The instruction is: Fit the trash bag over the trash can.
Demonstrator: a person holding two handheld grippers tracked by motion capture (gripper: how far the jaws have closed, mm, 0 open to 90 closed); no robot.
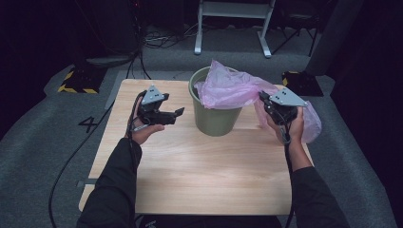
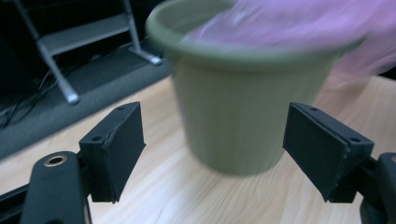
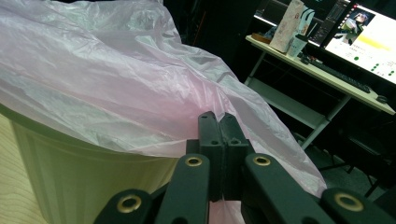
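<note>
My wooden table [image 1: 190, 166] carries a green bin [image 1: 216, 116], which stands upright near the far edge. From the bin toward me, the wood lies bare.

**Left gripper facing the green bin**

The left gripper [image 2: 215, 154] has its two black fingers [image 2: 116, 149] spread wide with nothing between them. Beyond them a green bin [image 2: 233, 107] stands upright on the wooden surface [image 2: 177, 196], blurred. A pink plastic bag [image 2: 299, 23] drapes over its rim.

A black "4" is marked on the grey floor [image 1: 57, 142].
</note>
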